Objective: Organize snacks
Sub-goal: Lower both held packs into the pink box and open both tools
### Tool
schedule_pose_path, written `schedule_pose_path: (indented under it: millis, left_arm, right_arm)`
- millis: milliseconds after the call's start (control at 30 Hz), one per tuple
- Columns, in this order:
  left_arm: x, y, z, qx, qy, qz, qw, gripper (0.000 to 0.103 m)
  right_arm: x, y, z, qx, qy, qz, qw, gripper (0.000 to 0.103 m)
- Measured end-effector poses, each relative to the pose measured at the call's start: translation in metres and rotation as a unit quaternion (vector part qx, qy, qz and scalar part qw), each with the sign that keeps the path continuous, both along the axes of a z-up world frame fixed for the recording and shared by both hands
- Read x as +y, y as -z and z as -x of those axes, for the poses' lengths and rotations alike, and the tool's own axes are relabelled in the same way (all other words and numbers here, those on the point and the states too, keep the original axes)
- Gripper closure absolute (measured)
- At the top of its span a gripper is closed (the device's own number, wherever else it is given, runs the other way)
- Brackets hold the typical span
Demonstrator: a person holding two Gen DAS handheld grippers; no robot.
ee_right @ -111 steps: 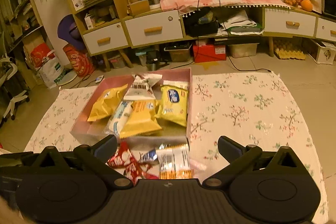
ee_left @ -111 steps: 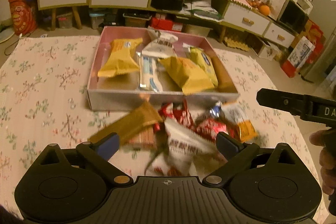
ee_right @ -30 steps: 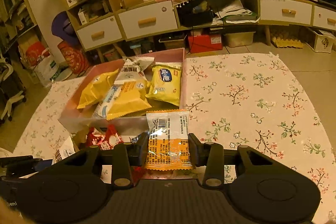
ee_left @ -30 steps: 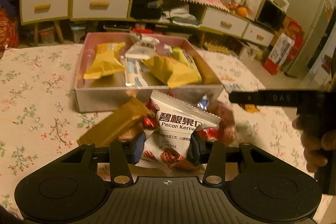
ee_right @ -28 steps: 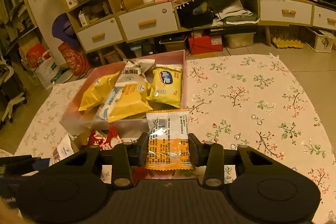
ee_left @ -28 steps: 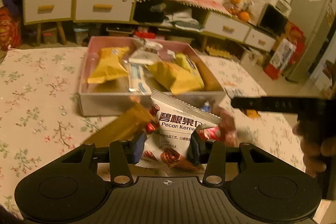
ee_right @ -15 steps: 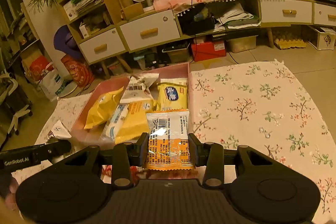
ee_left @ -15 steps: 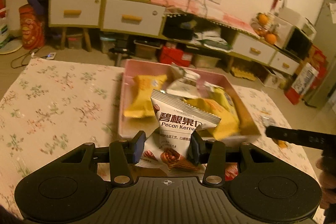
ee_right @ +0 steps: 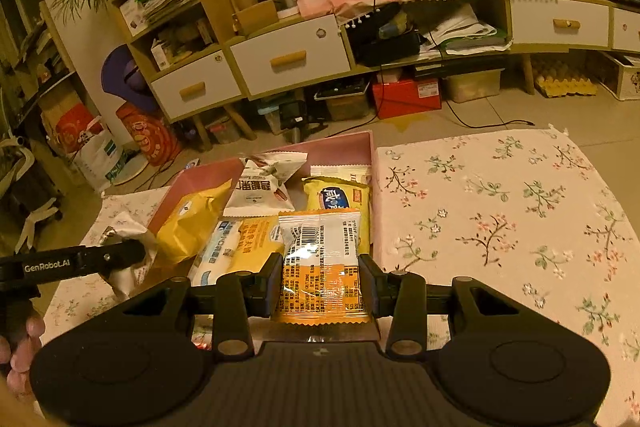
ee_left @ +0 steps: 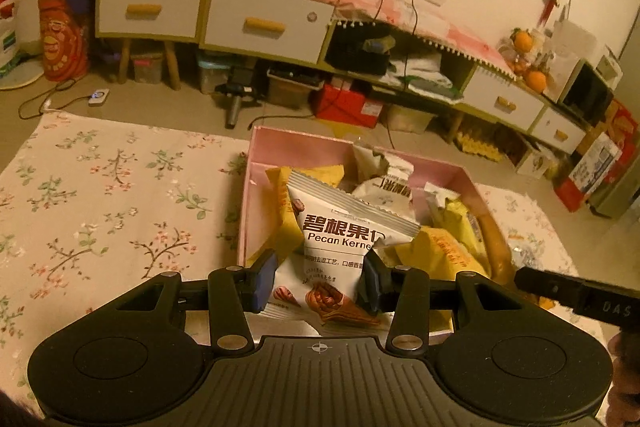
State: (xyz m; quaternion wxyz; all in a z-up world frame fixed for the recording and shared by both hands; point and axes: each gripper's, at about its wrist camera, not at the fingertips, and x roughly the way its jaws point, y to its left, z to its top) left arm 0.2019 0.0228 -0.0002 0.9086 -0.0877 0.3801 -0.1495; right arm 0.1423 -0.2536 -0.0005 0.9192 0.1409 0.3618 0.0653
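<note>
My left gripper (ee_left: pixel 318 285) is shut on a white pecan kernel packet (ee_left: pixel 340 243) and holds it above the near end of the pink box (ee_left: pixel 256 163). My right gripper (ee_right: pixel 320 285) is shut on an orange and white snack packet (ee_right: pixel 322 259) above the box's near right corner (ee_right: pixel 340 147). The box holds several yellow and white snack packets (ee_right: pixel 240 219). The left gripper's side and its packet show at the left of the right wrist view (ee_right: pixel 72 263). The right gripper's finger shows at the right of the left wrist view (ee_left: pixel 580 293).
The box sits on a floral tablecloth (ee_left: pixel 100 195) that also spreads to the right (ee_right: pixel 500 219). A red wrapper (ee_right: pixel 200 341) peeks out under the right gripper. Low cabinets with drawers (ee_left: pixel 264 23) and floor clutter stand beyond the table.
Both grippers closed on packets from the loose pile, lifted them, and have moved forward over the box. The pile in front of the box has dropped out of sight.
</note>
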Motion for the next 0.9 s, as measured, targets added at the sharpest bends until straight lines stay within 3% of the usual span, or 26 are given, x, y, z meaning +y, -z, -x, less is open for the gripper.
schedule_pose_path:
  millis: [367, 733, 833, 900]
  left_arm:
    - [-0.007, 0.021, -0.015, 0.009, -0.001, -0.014, 0.9999, 0.061]
    - [-0.014, 0.024, -0.021, 0.005, 0.007, -0.024, 0.9997, 0.058]
    - [-0.014, 0.024, -0.02, 0.005, 0.011, -0.022, 0.9997, 0.057]
    - [-0.014, 0.023, -0.019, 0.007, 0.016, -0.021, 0.9996, 0.049]
  right_arm:
    - [-0.001, 0.008, -0.014, 0.001, -0.006, 0.004, 1.0, 0.098]
    - [0.007, 0.013, -0.019, 0.002, -0.023, 0.033, 0.999, 0.097]
    - [0.006, 0.011, -0.018, -0.002, -0.019, 0.03, 0.999, 0.094]
    - [0.005, 0.009, -0.018, -0.005, -0.023, 0.023, 0.999, 0.08]
